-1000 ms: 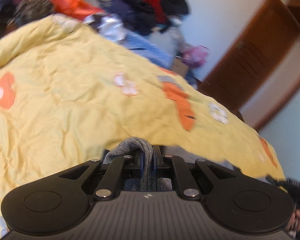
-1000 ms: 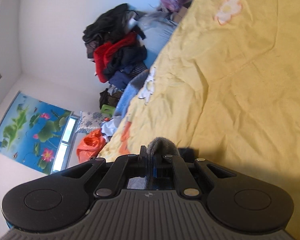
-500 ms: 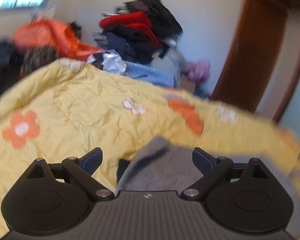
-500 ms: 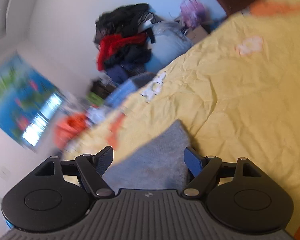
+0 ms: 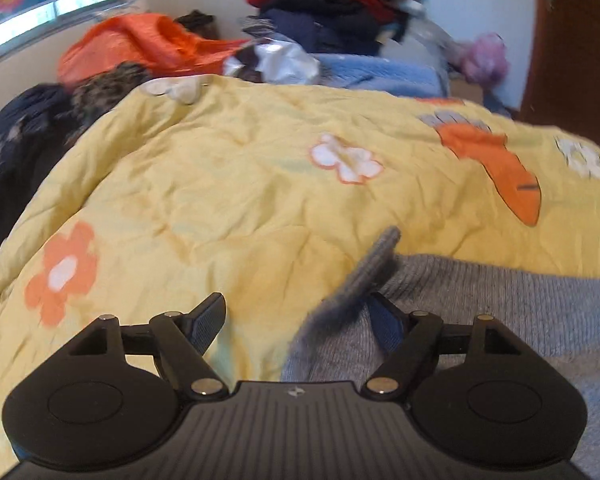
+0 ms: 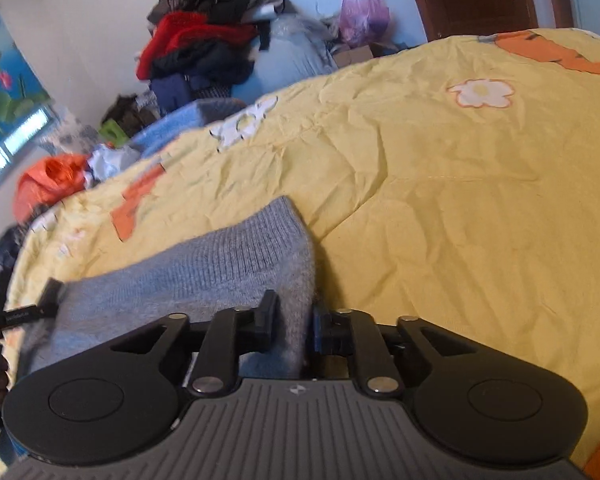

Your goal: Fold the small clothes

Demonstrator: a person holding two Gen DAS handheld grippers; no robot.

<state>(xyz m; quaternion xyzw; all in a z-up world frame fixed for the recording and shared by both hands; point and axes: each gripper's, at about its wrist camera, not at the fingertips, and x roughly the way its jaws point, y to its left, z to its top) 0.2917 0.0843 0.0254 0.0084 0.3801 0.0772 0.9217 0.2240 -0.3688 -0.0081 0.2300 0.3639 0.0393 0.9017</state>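
One grey knitted garment (image 6: 204, 276) lies on the yellow flowered quilt (image 5: 228, 184) of the bed, a corner flap (image 5: 374, 264) standing up beside our left gripper (image 5: 300, 320), whose fingers are spread wide and grasp nothing. Our right gripper (image 6: 294, 318) has its fingers close on either side of the garment's edge; we cannot tell whether they pinch it. Beyond the quilt sit a clothes pile (image 6: 204, 40) and a brown door (image 5: 572, 40).

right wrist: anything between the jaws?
Yes. In the right wrist view a fold of the grey knit sits in the right gripper, jaws partly closed beside it, grip unclear, on the yellow quilt.
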